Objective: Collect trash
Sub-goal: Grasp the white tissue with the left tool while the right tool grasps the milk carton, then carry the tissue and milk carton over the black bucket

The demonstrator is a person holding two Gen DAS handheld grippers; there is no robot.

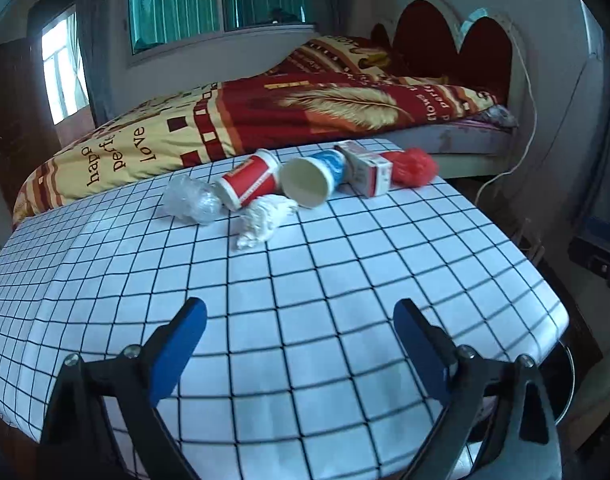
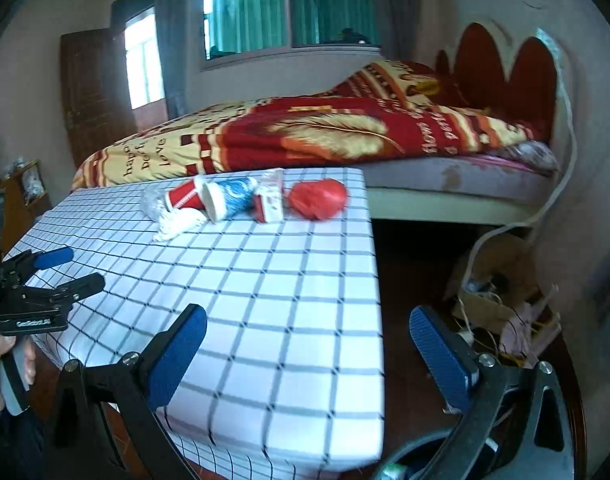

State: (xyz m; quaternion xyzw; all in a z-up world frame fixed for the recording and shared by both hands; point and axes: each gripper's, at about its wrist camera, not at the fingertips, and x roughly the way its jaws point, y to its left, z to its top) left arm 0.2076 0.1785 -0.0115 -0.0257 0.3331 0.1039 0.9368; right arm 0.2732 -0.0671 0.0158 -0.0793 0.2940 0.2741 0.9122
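Trash lies in a row at the far end of the checked table (image 1: 305,320): a clear crumpled plastic (image 1: 191,200), a red paper cup (image 1: 249,180) on its side, a white crumpled tissue (image 1: 263,220), a blue paper cup (image 1: 313,178) on its side, a small red-and-white box (image 1: 369,170) and a red plastic bag (image 1: 413,166). The same items show in the right wrist view: red cup (image 2: 185,196), blue cup (image 2: 229,198), box (image 2: 271,200), red bag (image 2: 319,198). My left gripper (image 1: 301,332) is open and empty over the near table. My right gripper (image 2: 309,340) is open and empty at the table's right near corner.
A bed with a red and yellow quilt (image 1: 265,116) stands behind the table. A bin rim (image 1: 567,380) shows below the table's right edge. A cardboard box with clutter (image 2: 501,304) and a white cable (image 2: 545,208) lie on the floor at right.
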